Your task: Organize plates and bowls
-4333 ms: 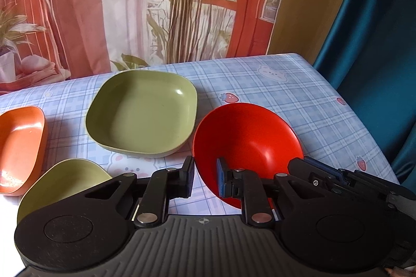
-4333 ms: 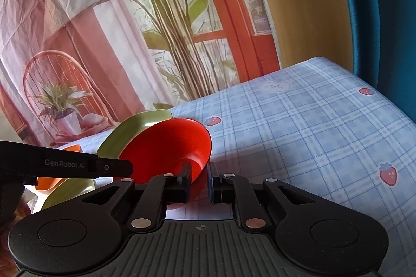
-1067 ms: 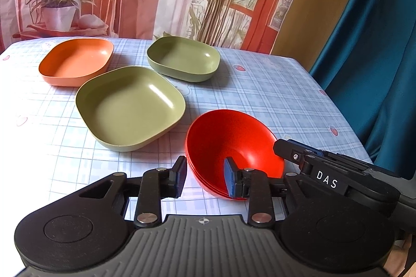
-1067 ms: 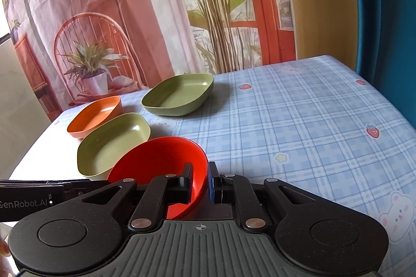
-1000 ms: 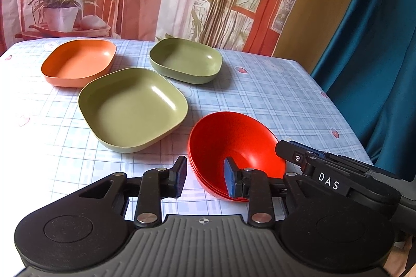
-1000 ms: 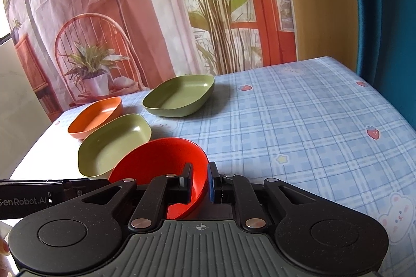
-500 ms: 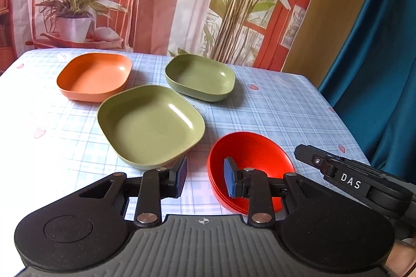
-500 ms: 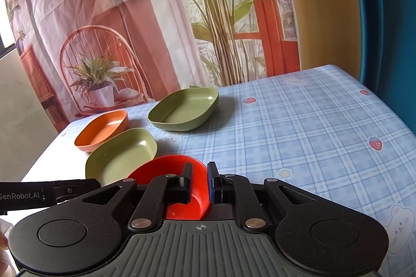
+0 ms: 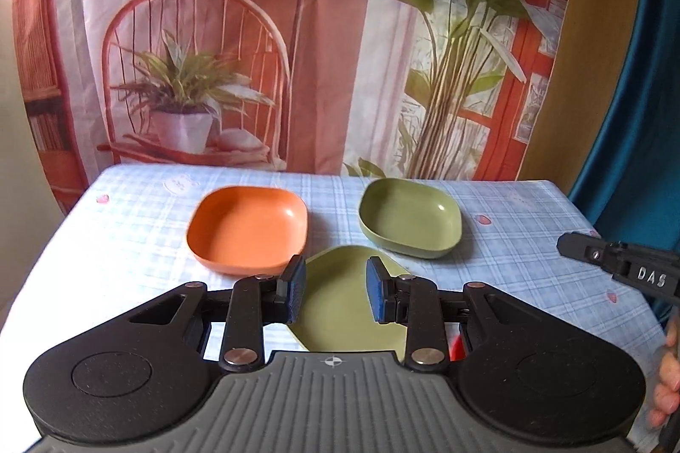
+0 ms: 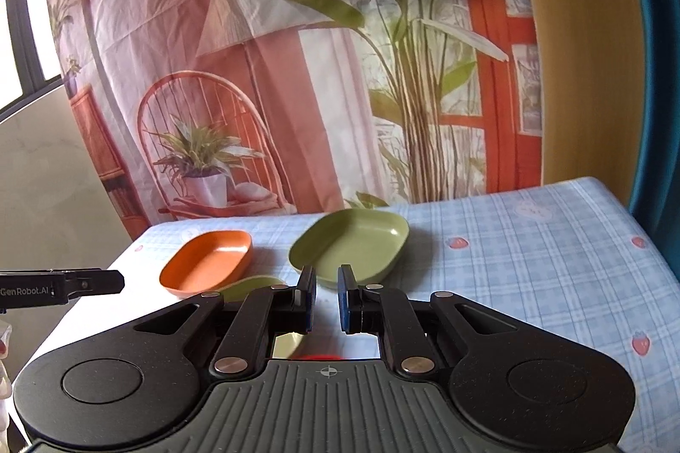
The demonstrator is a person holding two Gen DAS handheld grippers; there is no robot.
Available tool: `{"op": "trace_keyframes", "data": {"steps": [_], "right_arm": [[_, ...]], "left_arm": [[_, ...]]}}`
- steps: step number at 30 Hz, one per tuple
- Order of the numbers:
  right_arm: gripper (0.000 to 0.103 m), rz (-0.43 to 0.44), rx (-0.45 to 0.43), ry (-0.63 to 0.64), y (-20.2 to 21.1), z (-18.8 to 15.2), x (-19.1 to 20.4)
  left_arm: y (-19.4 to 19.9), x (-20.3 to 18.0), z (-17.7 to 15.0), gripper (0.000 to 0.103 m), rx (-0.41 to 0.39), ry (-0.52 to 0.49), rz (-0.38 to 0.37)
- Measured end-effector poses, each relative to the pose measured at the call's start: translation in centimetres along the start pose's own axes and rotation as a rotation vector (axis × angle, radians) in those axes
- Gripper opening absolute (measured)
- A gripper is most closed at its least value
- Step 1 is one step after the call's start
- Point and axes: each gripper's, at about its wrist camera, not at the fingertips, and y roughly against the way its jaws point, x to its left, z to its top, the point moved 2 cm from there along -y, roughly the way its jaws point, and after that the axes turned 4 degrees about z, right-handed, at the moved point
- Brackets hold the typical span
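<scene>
Looking down the left gripper (image 9: pixel 332 293), its jaws sit spread with nothing between them. The right gripper (image 10: pixel 327 302) has just a thin gap, also empty. On the table (image 9: pixel 127 240): orange dish (image 9: pixel 248 227) at back left, green bowl (image 9: pixel 410 217) at back right, green plate (image 9: pixel 335 304) nearer. A sliver of the red bowl (image 10: pixel 316 356) peeks under the right gripper.

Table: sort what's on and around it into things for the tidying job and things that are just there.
For the job:
- orange dish
- deep green dish
- flat green plate
- red bowl, only a sliver showing

Just there:
- checked tablecloth
- printed backdrop
- teal curtain
</scene>
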Motion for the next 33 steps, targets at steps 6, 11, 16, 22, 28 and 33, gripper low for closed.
{"op": "trace_keyframes", "data": {"steps": [6, 11, 16, 22, 28, 33], "right_arm": [[0.011, 0.041, -0.012, 0.044, -2.6, 4.5, 2.4], [0.011, 0.076, 0.009, 0.074, -5.8, 7.1, 4.6], [0.01, 0.112, 0.039, 0.061, -10.0, 8.6, 6.2], [0.01, 0.09, 0.105, 0.049, -17.0, 8.3, 7.7], [0.01, 0.071, 0.225, 0.021, -23.9, 5.2, 9.3], [0.01, 0.048, 0.303, -0.028, -27.3, 2.7, 9.6]], "left_arm": [[-0.5, 2.8, 3.0, 0.033, -0.035, 0.013, 0.004], [-2.5, 4.8, 4.6, 0.033, -0.056, -0.01, 0.046], [-5.5, 8.0, 5.7, 0.033, -0.039, 0.018, 0.08], [-10.9, 12.5, 6.3, 0.033, 0.045, 0.085, 0.089], [-16.3, 14.9, 4.4, 0.033, 0.11, 0.139, 0.058], [-18.7, 15.0, 3.0, 0.033, 0.161, 0.133, 0.042]]}}
